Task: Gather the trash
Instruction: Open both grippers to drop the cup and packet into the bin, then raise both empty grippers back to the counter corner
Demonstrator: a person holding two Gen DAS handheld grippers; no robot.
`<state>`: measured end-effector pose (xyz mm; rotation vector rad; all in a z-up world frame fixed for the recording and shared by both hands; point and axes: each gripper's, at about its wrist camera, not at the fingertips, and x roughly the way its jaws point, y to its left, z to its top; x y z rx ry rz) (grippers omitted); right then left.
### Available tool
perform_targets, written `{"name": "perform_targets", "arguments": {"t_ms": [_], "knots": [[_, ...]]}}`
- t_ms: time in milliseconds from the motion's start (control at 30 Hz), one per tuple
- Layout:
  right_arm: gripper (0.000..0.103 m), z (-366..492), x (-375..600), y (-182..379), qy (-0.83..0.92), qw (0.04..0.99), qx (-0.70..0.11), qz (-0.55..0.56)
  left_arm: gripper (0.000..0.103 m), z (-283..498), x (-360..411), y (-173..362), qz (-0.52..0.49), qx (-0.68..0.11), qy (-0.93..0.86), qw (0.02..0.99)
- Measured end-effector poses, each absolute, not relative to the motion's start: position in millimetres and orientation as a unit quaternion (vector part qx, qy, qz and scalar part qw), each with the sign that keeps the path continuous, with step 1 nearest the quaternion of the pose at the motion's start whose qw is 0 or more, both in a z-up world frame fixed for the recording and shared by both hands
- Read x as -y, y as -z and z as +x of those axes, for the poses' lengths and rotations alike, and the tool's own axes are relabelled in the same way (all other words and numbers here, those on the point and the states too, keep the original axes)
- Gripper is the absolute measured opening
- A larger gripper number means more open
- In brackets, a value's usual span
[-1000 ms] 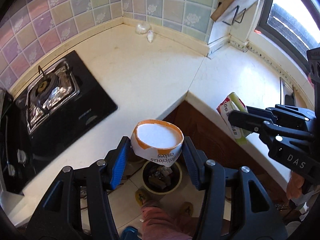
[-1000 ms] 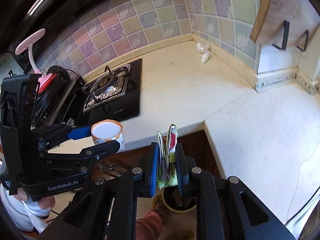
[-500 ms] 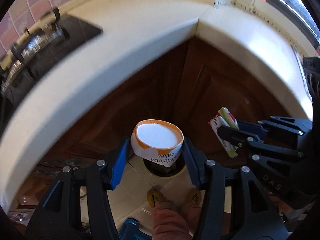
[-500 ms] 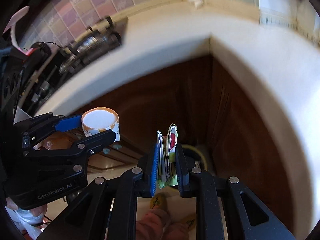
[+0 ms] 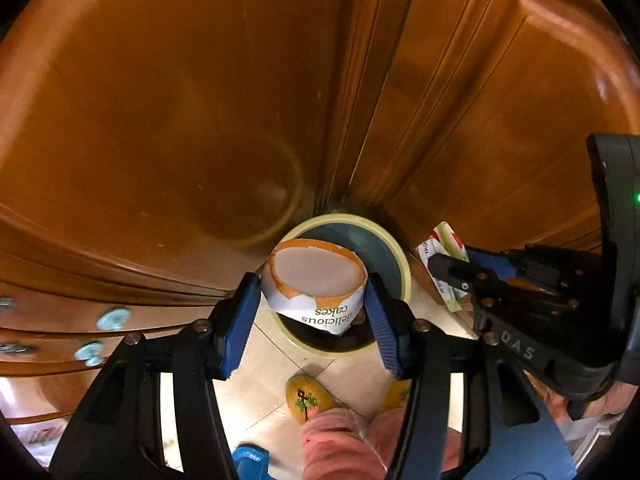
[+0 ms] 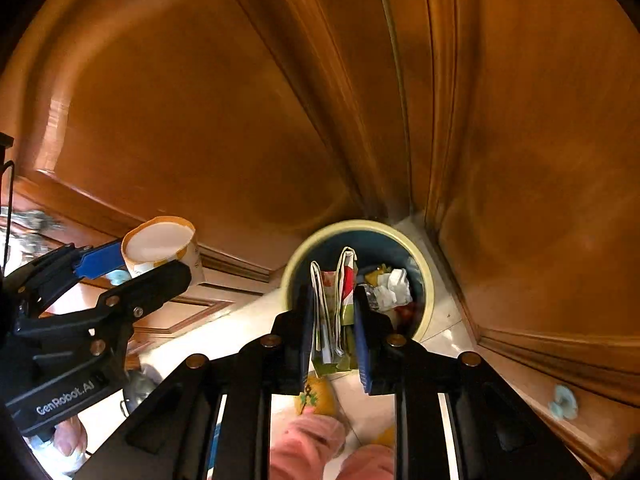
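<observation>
Left tool (image 5: 314, 300) grips upturned paper cup (image 5: 316, 284) above bin (image 5: 402, 264).

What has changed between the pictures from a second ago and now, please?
Both grippers came down from above the countertop to floor level, facing the wooden cabinet doors. The left gripper now holds the paper cup over the trash bin, and the right gripper brings the folded wrapper over it too. Nothing was released: both grips are unchanged.
</observation>
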<state>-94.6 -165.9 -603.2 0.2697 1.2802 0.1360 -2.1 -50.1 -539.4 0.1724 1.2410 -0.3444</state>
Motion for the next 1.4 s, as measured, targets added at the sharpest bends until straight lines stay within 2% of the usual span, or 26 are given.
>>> {"name": "perform_targets", "arguments": {"t_ms": [67,133,167,200,267,300,467,767,1000,1400], "knots": [[0.021,-90.0,166.8,621.9,-0.059,0.787,-0.6,0.127,0.051,-0.2,51.0,554.8,0.077,-0.581,0.164,0.793],[0.029,-86.0,165.6,635.6,-0.062,0.783,-0.604,0.135,0.051,2.3,52.4,569.1,0.081,-0.584,0.166,0.791],[0.037,-83.0,166.8,640.1,-0.061,0.783,-0.604,0.137,0.051,3.4,52.0,573.8,0.082,-0.585,0.166,0.789],[0.042,-84.5,172.0,642.9,-0.059,0.784,-0.602,0.138,0.051,7.6,52.0,578.1,0.082,-0.587,0.165,0.788],[0.045,-80.3,175.2,644.8,-0.061,0.786,-0.599,0.141,0.055,11.4,50.2,585.5,0.083,-0.588,0.162,0.788],[0.047,-80.0,175.1,646.3,-0.062,0.785,-0.599,0.142,0.062,13.0,48.2,587.9,0.083,-0.592,0.16,0.786],[0.048,-75.0,177.4,640.0,-0.062,0.784,-0.602,0.135,0.083,9.1,37.5,584.3,0.082,-0.591,0.155,0.787],[0.059,-73.4,179.2,612.7,-0.071,0.788,-0.595,0.139,0.086,-2.7,28.8,557.7,0.084,-0.577,0.145,0.8],[0.059,-80.3,181.1,566.5,-0.067,0.793,-0.588,0.143,0.086,-18.6,26.9,500.4,0.078,-0.57,0.136,0.806],[0.059,-107.5,180.1,395.8,-0.058,0.794,-0.584,0.157,0.086,-58.6,28.3,339.5,0.078,-0.557,0.109,0.82]]}}
